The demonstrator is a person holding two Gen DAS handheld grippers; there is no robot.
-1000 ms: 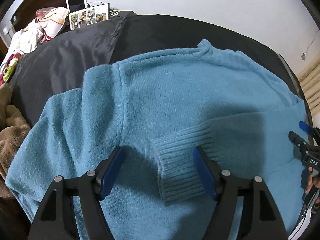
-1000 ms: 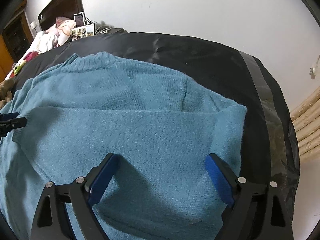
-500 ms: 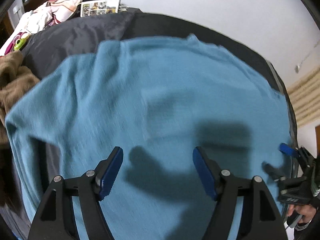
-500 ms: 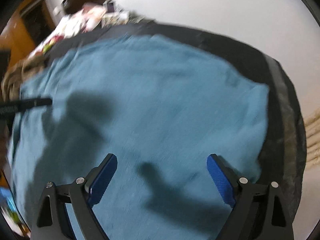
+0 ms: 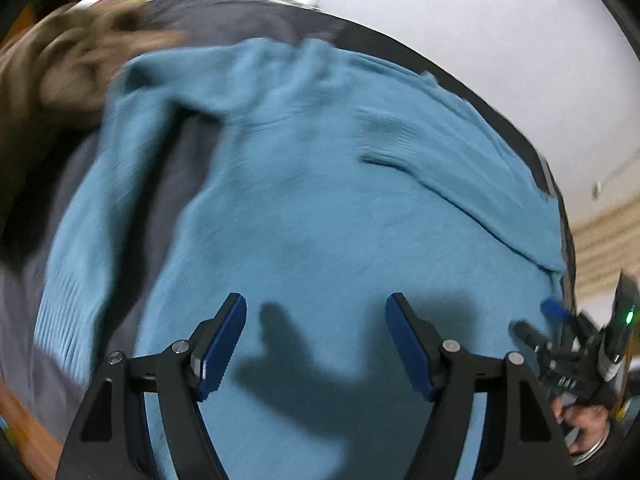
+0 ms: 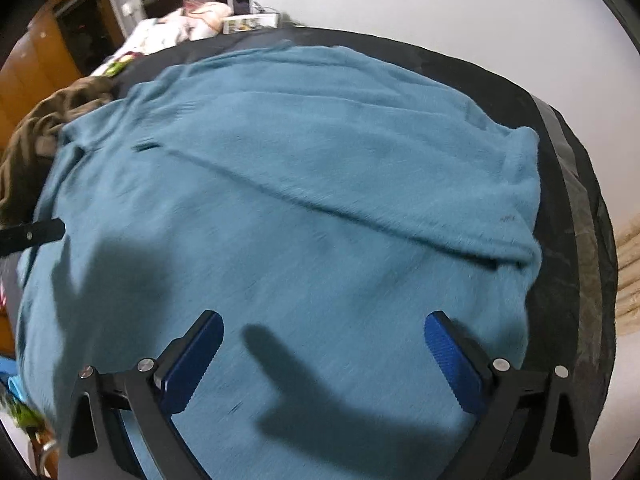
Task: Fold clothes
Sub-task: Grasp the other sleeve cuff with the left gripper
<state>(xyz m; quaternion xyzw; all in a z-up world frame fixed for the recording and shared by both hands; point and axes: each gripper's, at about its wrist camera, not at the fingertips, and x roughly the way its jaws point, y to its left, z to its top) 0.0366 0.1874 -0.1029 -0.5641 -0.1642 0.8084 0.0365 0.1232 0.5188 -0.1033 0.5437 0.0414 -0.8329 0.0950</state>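
Lying spread over the dark bed cover [image 6: 568, 184], the blue sweater [image 6: 304, 184] is seen back-up or front-up (which cannot be told), with one sleeve already folded across the body so that its ribbed cuff [image 5: 384, 132] rests near the middle of the sweater. The other sleeve [image 5: 76, 240] is left trailing off the sweater's side, with dark cover showing between it and the body. The knit is judged soft, limp and fuzzy, fairly light but thick enough to bunch, so it would be best taken at an edge: the loose sleeve by its cuff, or the hem by its corners. No fabric is held. The left gripper [image 5: 316, 340] is kept moderately wide above the sweater's lower body, nothing between its jaws; the right gripper [image 6: 324, 354] is opening to its widest, also empty. A brown garment [image 6: 48, 124] is heaped beyond the sweater's shoulder.
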